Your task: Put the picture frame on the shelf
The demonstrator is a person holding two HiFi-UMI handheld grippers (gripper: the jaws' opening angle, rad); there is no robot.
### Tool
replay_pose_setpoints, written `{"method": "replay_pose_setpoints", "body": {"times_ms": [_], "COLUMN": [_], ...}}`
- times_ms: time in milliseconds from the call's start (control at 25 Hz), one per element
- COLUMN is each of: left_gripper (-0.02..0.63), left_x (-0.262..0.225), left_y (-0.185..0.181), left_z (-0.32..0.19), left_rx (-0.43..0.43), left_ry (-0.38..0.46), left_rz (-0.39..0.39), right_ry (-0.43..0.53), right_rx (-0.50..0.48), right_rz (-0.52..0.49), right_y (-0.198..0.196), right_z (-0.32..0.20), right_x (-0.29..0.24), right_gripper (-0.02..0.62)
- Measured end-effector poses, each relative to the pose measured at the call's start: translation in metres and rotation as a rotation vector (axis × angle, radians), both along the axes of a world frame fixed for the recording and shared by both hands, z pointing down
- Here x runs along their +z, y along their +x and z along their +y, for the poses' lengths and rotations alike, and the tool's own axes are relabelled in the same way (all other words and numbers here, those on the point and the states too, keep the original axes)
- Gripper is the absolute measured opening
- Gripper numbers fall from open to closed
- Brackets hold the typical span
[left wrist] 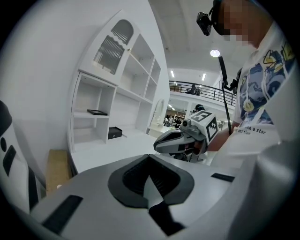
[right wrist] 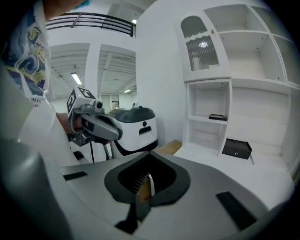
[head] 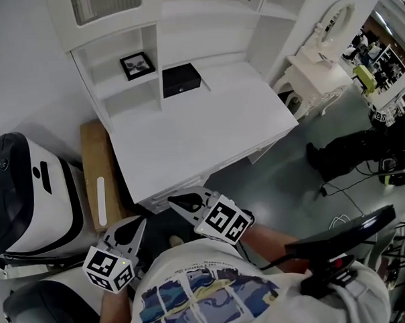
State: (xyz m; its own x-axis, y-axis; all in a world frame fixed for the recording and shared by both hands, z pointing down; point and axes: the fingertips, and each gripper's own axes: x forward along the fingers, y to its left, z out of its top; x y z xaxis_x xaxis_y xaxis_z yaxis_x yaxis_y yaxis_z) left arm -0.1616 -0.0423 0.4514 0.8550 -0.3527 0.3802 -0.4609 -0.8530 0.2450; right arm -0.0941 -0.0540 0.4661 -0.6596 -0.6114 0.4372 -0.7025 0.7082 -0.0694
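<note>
Picture frame (head: 136,65): not in my grip. It lies flat on the middle shelf (head: 122,82) of the left-hand compartment, well apart from both tools.

1. Fingers. The left gripper (left wrist: 149,180) has its jaws fully together with nothing between them. The right gripper (right wrist: 145,185) is likewise closed and empty; the tan sliver showing at its tips looks like the wooden board (head: 99,175) beyond them, not a held item.
2. Position. I hold both grippers low, close to my body, short of the near edge of the table (head: 208,134).
3. Step in hand (my judgement). Placement looks complete, so the step is to stand clear. To do it well, hold both jaws closed, hold the tips off the table edge, and do not reach into the compartment again. If the frame needs squaring, enter straight through the compartment opening, passing left of the black box (head: 181,79).
4. Writing. My shirt print partly reads "...ake a star". The cubes carry square marker patterns only. No brand is legible on the box.
</note>
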Motion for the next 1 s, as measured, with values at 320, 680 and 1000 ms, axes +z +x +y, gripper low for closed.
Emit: {"method": "replay_pose_setpoints", "body": {"times_ms": [320, 680, 1000], "left_gripper": [0.012, 0.012, 0.012], "left_x": [0.006, 0.009, 0.008], "left_y": [0.007, 0.021, 0.044], "left_z": [-0.004, -0.014, -0.038], "left_rx": [0.008, 0.019, 0.018], "left_ry": [-0.012, -0.029, -0.033], "left_rz": [-0.01, -0.024, -0.034], "right_ry": [-0.01, -0.019, -0.023], "right_rx": [0.004, 0.007, 0.006], "right_rz": [0.0, -0.012, -0.017], "right_y": [0.007, 0.019, 0.043], "right_z": [-0.003, -0.014, -0.034], "right_x": [0.004, 0.006, 0.005], "right_gripper": [0.025, 0.025, 0.025]}}
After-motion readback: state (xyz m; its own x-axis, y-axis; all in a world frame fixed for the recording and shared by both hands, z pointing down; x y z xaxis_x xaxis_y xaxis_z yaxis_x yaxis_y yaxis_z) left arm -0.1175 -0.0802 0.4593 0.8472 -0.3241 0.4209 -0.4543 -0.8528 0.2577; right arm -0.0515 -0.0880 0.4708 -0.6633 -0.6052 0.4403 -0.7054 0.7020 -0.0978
